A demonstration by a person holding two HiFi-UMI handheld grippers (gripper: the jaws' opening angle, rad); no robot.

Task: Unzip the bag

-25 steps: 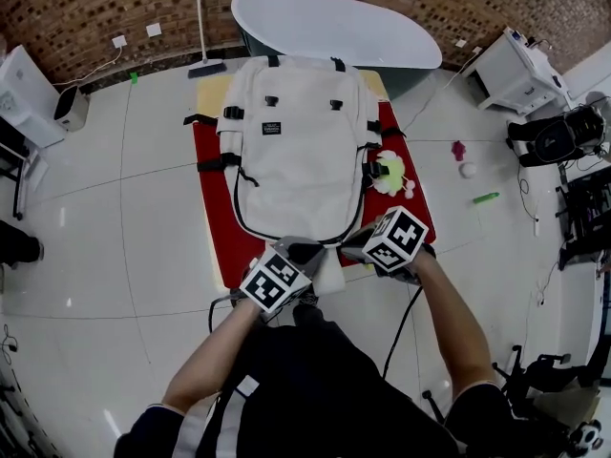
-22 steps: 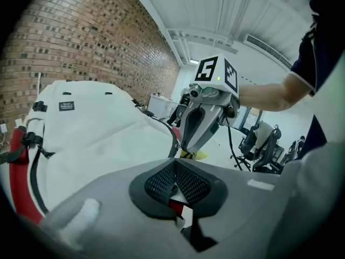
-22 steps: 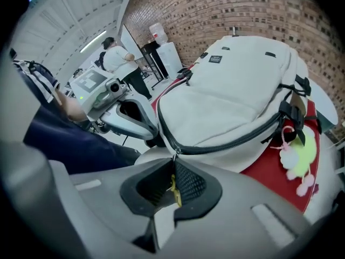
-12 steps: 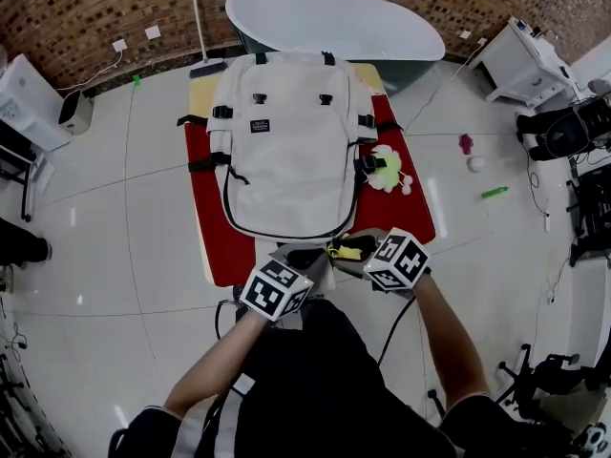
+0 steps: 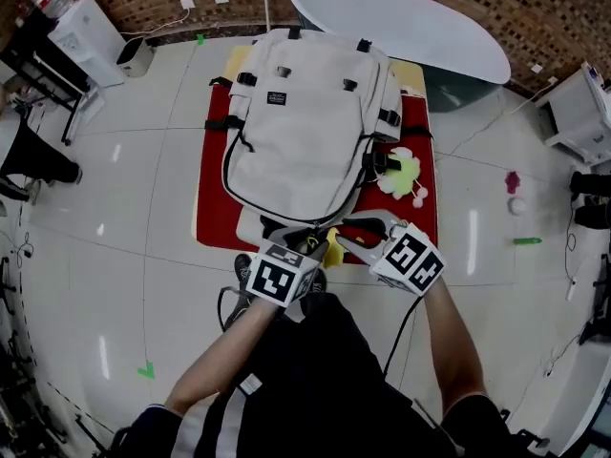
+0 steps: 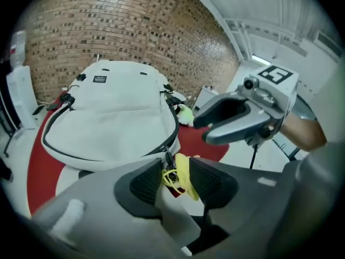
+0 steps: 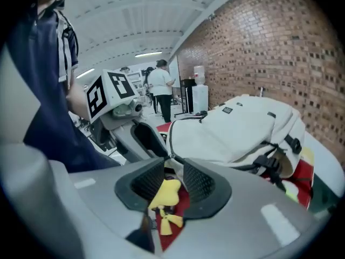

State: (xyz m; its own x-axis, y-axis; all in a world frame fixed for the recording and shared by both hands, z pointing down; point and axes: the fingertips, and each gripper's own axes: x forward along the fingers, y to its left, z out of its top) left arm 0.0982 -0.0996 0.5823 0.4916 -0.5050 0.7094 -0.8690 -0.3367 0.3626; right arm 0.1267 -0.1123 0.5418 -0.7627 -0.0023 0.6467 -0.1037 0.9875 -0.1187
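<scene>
The cream fabric backpack (image 5: 305,132) lies flat on a red mat (image 5: 212,208) and fills most of it, with one end toward the mat's near edge. Its dark zip track (image 5: 226,175) runs round the outline and looks closed all the way, so we judge the unzipping as not yet begun. The slider sits at that near end, just inside the mat's near edge. A yellow pull tag (image 6: 183,178) hangs from it on a short yellow cord.

The left gripper (image 6: 177,169) has the tag between its fingers (image 6: 146,183), but they are opening and the pads do not press on it. The right gripper (image 7: 173,174) reaches in from the other side. The same tag shows in the gap between its fingers (image 7: 200,183), which are closing but have not clamped it.

We see the risk in this handover. With neither gripper holding it, the limp tag can drop out of the gap. The right fingers may also shut on only the cord or the tab's tip, which would slip under load. Nothing pins the backpack, so a pull off the track's line could drag it across the mat or jam the slider.

A white-and-green soft toy (image 5: 401,172) lies at the mat's right edge, just beside the backpack. The mat itself rests on a white tiled floor (image 5: 124,256).
</scene>
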